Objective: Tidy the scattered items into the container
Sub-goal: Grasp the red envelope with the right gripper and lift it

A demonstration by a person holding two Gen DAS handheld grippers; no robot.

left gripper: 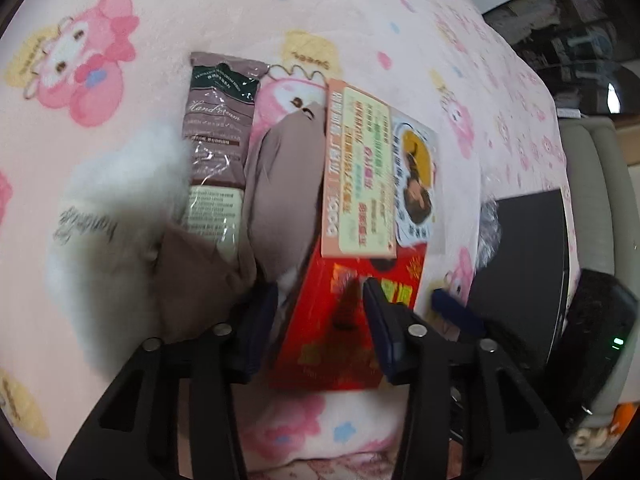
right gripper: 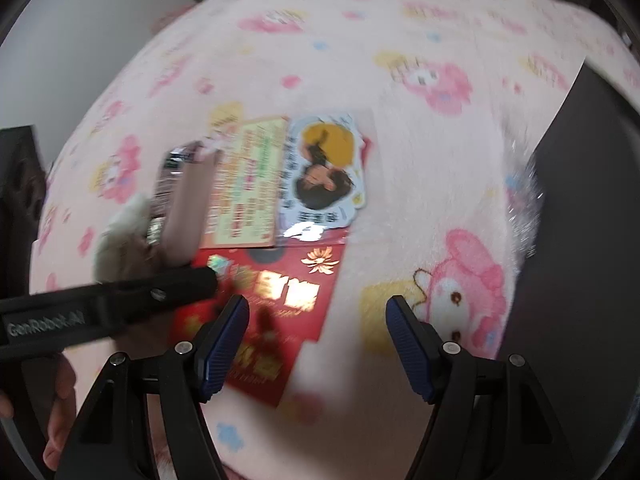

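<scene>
The left gripper (left gripper: 320,304) hangs over a red packet (left gripper: 352,320) low in the frame, its blue-padded jaws partly spread with the packet's near end between them; blur hides whether the pads (left gripper: 378,320) actually press on it. The right gripper (right gripper: 316,340) stands spread wide, with nothing pinched, over the packet's lower right corner (right gripper: 280,320) and bare blanket (right gripper: 360,40).

Crowding the packet in the left wrist view are a peach card with coloured print (left gripper: 360,168), a die-cut sticker showing a cartoon figure on a yellow disc (left gripper: 416,176), a mauve cloth pouch (left gripper: 280,184), a brown sachet reading "Hand Cream" (left gripper: 218,128) and a white fluffy item with script lettering (left gripper: 116,208) at left. The card overlaps the packet's top edge. The black container (left gripper: 520,272) sits at the right edge, its inside unseen.

In the right wrist view the other tool's black arm, marked "GenRobot.AI" (right gripper: 100,312), crosses the lower left. The packet's gold characters are too smeared to read.
</scene>
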